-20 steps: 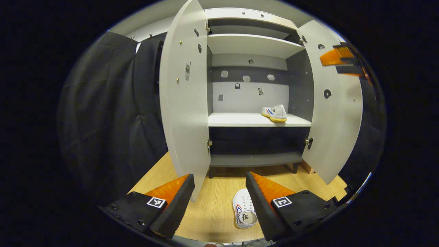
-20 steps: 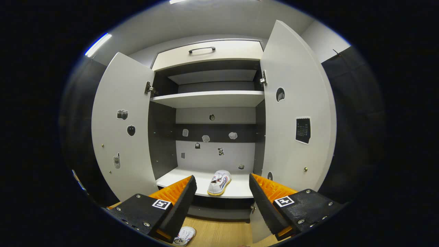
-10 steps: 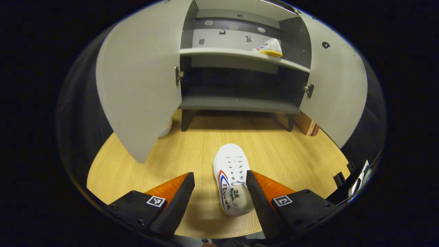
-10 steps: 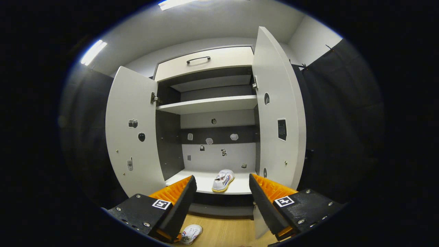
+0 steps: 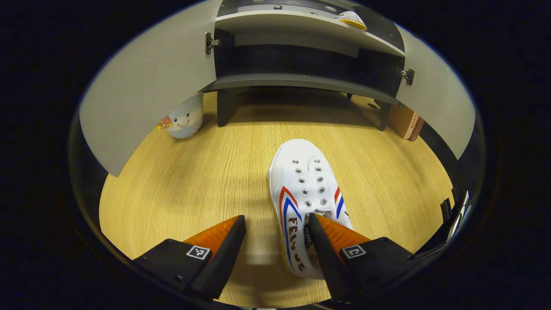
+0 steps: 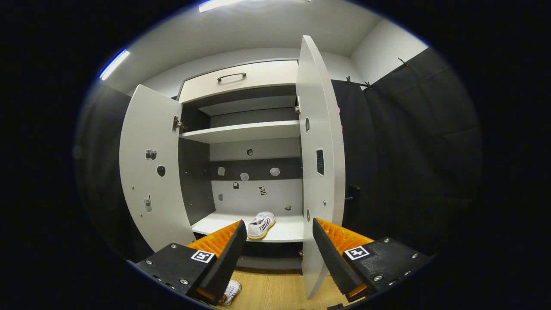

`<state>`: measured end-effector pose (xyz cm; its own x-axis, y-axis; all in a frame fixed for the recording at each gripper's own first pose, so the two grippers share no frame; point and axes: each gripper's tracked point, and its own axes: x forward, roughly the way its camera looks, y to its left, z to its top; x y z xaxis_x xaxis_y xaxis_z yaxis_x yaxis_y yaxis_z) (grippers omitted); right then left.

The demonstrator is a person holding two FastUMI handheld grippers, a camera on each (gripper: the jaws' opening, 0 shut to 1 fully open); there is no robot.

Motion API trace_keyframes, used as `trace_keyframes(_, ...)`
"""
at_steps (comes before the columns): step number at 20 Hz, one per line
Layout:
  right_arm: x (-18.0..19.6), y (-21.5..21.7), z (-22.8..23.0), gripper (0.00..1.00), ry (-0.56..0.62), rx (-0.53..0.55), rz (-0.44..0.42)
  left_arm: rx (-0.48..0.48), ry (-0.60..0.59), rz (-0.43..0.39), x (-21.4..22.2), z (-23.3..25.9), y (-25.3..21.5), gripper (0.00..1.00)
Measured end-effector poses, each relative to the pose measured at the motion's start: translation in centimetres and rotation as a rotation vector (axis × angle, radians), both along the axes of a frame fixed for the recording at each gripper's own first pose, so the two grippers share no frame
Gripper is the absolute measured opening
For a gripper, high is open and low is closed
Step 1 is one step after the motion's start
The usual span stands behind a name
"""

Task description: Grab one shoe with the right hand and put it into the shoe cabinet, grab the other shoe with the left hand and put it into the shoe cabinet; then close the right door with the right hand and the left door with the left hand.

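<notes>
Currently, left gripper view: left gripper is down low over the wood floor with jaws spread wide, holding nothing. White sneaker with red and blue stripes lies on the floor in front of the shoe cabinet, toe toward the cabinet, heel toward the gripper. The gripper's right finger sits over the sneaker's heel opening; its left finger is off to the sneaker's side over bare floor. Plush toy sits on the floor by the cabinet's left leg, under the open left door. Step in hand looks like the left-hand pickup. To do it well: come down so one finger goes inside the heel opening and the other outside the side wall, then close on that wall; it is soft canvas, so bite deep enough that it won't slip. Right gripper view: right gripper is held up facing the cabinet, jaws open and empty. The other sneaker is already on the cabinet's middle shelf. Right door stands open, edge-on, just ahead of the gripper's right finger. Both doors are yet to close.
</notes>
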<state>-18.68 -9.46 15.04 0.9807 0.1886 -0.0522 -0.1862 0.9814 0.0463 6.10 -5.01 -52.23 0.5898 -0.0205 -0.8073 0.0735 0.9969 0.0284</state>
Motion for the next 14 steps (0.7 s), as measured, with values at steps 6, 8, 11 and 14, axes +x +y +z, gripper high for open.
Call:
trace_keyframes(6, 0.0, -1.1, -0.1, 0.94, 0.009, 0.000, -0.025, 0.026, 0.077, 0.014, 0.1, -0.2, -0.7, 0.18)
trace_keyframes(8, -0.1, -1.4, 0.0, 0.94, 0.002, 0.006, -0.025, -0.012, 0.070, 0.050, 0.6, 0.3, -0.9, 0.07)
trace_keyframes(11, -0.2, -1.8, 0.3, 0.94, -0.001, 0.006, -0.030, -0.031, 0.048, 0.061, 0.7, 2.9, -1.4, 0.07)
trace_keyframes(14, -0.4, -2.2, 0.8, 0.94, -0.014, 0.016, -0.039, -0.065, 0.016, 0.061, 2.1, 7.5, -2.7, 0.07)
